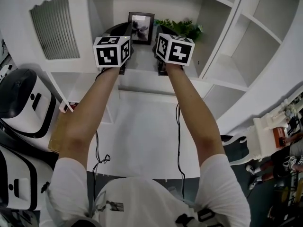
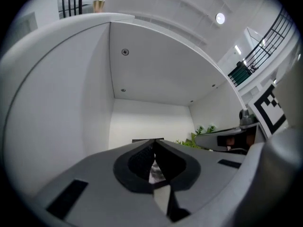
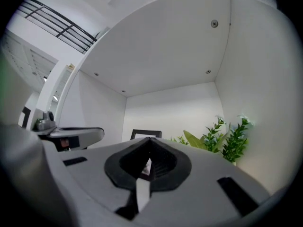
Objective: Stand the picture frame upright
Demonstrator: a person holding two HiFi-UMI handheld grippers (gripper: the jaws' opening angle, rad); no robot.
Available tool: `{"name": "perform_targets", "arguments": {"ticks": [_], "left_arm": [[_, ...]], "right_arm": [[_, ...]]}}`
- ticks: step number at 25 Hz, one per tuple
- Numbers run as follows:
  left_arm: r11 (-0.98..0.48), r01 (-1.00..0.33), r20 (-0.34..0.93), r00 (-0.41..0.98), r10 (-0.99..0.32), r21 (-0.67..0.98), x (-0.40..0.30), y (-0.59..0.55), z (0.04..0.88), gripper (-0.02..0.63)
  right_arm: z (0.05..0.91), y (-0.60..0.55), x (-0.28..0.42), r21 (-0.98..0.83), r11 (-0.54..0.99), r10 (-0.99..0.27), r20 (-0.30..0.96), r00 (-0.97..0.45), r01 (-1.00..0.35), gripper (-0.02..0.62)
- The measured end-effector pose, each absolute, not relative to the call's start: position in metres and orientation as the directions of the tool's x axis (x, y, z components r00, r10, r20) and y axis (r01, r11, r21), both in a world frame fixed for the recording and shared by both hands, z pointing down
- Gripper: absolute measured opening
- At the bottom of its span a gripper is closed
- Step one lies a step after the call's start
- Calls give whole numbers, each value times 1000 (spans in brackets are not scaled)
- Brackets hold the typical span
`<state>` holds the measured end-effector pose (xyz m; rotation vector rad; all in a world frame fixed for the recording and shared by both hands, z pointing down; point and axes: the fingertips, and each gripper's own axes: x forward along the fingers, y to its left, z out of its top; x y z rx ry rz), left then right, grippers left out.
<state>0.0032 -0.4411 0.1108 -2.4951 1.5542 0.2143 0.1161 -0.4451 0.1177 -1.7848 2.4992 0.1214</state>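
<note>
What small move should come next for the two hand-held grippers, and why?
Probably draw both out of the shelf: the picture frame already stands upright at its back, beside the plant, and the left hand-held gripper and right hand-held gripper are shut, holding nothing.

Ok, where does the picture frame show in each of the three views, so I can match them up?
Head view: picture frame at top centre, standing at the back of the shelf compartment.
Left gripper view: only its dark top edge shows, low centre.
Right gripper view: its upper part shows, low centre.
Shared landmark: the green plant, to the right of the frame in all three.
</note>
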Motion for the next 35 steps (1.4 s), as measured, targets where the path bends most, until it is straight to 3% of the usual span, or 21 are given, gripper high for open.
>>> {"name": "perform_targets", "arguments": {"ticks": [19,35], "left_arm": [[-563,-815,-346,573,-743,-140,-57,-305,142,18],[-528,-829,-358,557,-749,-185,-125,-205,208,17]], "right_arm": [[149,-298,73,36,428,-883,-199,-426,-903,11],[214,-175,110,20,350,-914,-210,-346,-937,11]]}}
